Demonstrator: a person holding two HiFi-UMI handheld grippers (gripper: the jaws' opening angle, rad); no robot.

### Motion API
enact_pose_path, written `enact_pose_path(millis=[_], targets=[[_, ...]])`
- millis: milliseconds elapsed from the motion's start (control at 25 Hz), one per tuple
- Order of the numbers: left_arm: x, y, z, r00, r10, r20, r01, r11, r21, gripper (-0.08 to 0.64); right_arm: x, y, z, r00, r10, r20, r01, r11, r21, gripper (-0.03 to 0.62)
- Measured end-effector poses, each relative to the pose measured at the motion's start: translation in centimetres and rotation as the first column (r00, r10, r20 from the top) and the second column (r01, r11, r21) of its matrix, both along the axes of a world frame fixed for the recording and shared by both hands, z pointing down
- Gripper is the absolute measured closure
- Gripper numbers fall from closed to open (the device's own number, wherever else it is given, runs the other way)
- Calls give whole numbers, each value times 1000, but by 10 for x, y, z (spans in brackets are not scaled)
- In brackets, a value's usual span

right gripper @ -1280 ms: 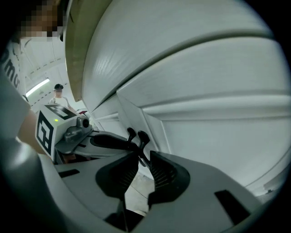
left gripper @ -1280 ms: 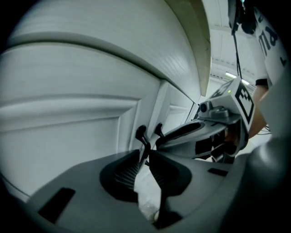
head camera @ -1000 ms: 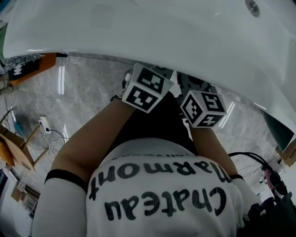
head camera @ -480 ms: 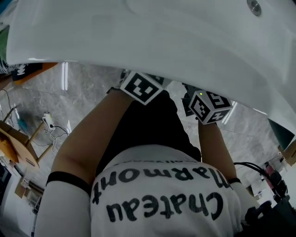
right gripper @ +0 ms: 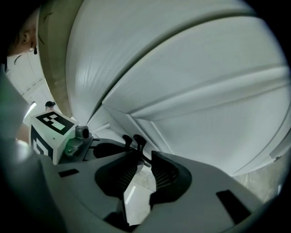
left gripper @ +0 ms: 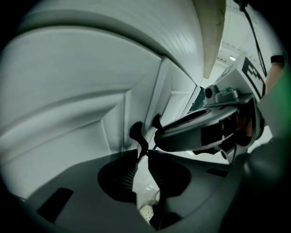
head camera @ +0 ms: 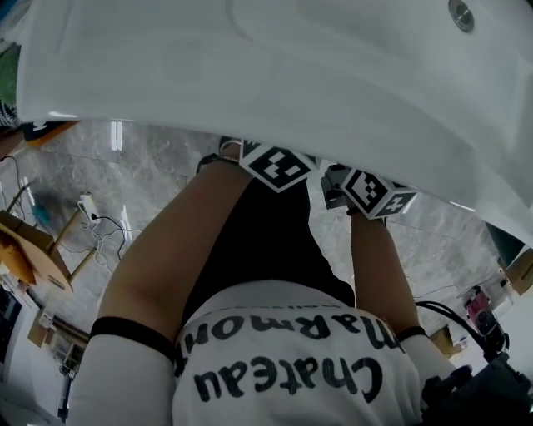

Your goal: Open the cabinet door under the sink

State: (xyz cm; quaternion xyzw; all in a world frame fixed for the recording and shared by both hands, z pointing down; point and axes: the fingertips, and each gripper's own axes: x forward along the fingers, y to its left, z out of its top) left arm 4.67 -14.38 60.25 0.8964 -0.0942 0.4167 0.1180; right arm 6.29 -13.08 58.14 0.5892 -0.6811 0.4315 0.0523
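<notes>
The white sink (head camera: 250, 66) hides both grippers' jaws in the head view; only the left marker cube (head camera: 275, 166) and the right marker cube (head camera: 375, 193) stick out below its rim. In the left gripper view, two dark knobs sit side by side on the white cabinet doors (left gripper: 68, 104). My left gripper (left gripper: 143, 154) has just been closing and pinches the left knob (left gripper: 137, 132) at its stem. My right gripper (right gripper: 141, 161) has just been opening; the right knob (right gripper: 139, 141) has its stem between the parted pads.
A person's white printed shirt (head camera: 283, 366) and bare arms fill the lower head view. The grey marble floor (head camera: 158, 166) carries a power strip with cables (head camera: 86, 218) and wooden furniture (head camera: 33, 262) at the left. The sink's drain (head camera: 460, 14) is at the top right.
Both marker cubes have slid further under the sink's rim and rolled. The arms reach deeper toward the cabinet.
</notes>
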Motion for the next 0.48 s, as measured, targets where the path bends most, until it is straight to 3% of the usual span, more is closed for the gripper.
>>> enact_pose_path(millis=[120,240,480], targets=[[2,8,0,999,37,-4,-37,999,-3,512,2,5,1,1000,9,-4,-9,1000,4,508],[5,18,0,997,77,-28,-77,997,-13,512,6,9,-3,995,-54,-88,57,998,28,506],[9,24,-4,993,109,-39,-109,994,-1,512,5,12,-8,953,-177,-246,186,982,13,494]])
